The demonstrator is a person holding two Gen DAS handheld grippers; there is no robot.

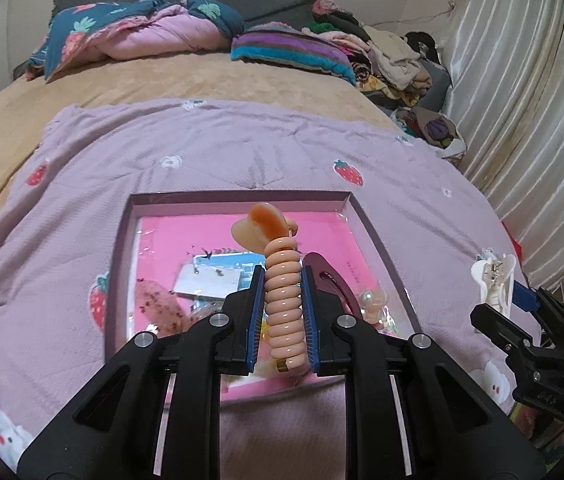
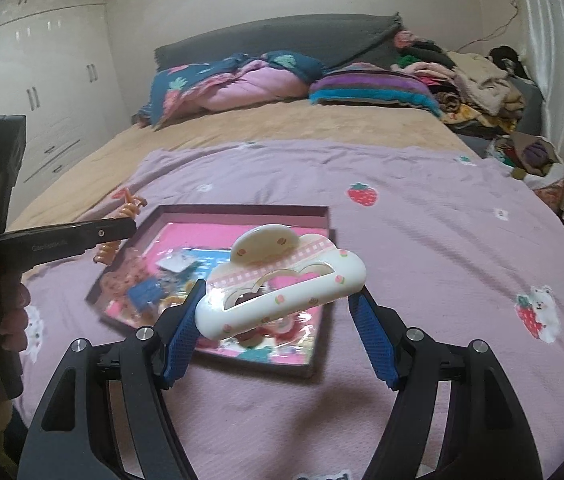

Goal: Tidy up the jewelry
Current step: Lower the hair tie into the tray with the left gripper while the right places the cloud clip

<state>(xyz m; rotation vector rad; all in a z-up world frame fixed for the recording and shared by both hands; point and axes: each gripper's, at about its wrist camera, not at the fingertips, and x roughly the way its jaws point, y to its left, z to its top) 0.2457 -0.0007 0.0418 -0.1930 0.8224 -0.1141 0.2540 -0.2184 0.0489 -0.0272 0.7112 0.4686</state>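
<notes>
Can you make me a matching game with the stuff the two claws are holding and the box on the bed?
Things:
1. spiral hair tie
2. cloud hair clip
3. shallow box
4. strawberry blanket

Where or how:
A. lies open on the blanket, with small accessories inside
B. pinched between the fingers of the left claw
C. spread over the bed, under the box
D. held by the right claw above the box

Pairs: 1-B, 2-D, 3-A, 4-C
</notes>
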